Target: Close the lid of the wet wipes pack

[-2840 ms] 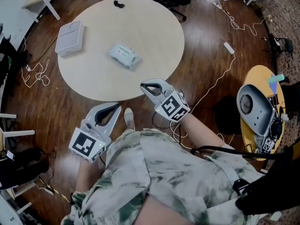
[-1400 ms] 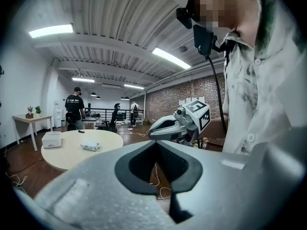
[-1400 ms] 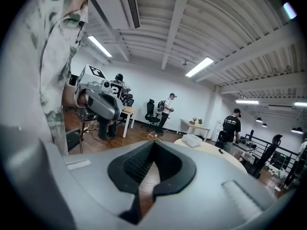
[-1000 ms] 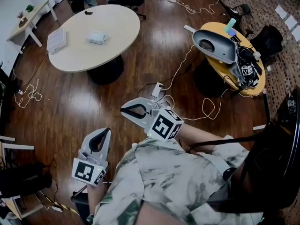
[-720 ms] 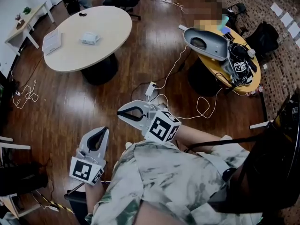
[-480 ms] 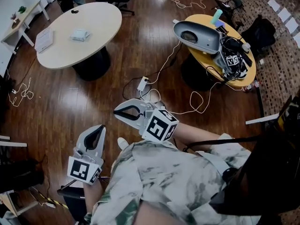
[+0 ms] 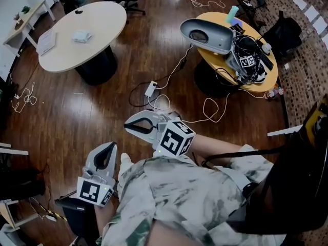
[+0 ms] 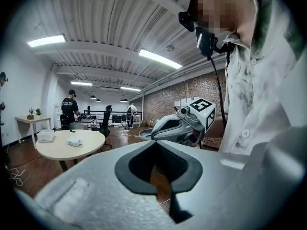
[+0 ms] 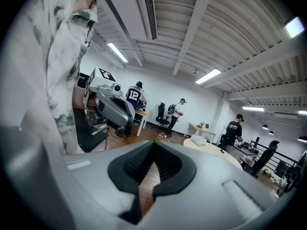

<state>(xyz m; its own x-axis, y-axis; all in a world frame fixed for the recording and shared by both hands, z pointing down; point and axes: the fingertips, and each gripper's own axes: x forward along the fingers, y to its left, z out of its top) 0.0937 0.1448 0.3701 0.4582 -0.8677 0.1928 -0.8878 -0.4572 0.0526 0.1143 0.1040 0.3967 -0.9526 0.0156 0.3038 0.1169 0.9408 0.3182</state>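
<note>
The wet wipes pack (image 7: 82, 35) lies on the round beige table (image 7: 97, 19) at the far upper left of the head view, well away from both grippers. The left gripper view shows the pack (image 8: 74, 142) small and distant on that table (image 8: 88, 140); I cannot make out its lid. My left gripper (image 7: 111, 145) hangs low by my body over the wooden floor, jaws shut on nothing. My right gripper (image 7: 127, 127) is held in front of my torso, also shut and empty. Each gripper sees the other: left gripper (image 8: 156, 142), right gripper (image 9: 154, 142).
A white box (image 7: 45, 42) sits on the same table. A yellow round table (image 7: 266, 81) at the right carries a grey device (image 7: 205, 35) and cables. A power strip (image 7: 150, 88) and cords lie on the floor. People stand far off (image 9: 235, 131).
I have moved away from the round table; it has gone from right in front of the grippers to the far upper left. Both grippers stay shut near my body.
</note>
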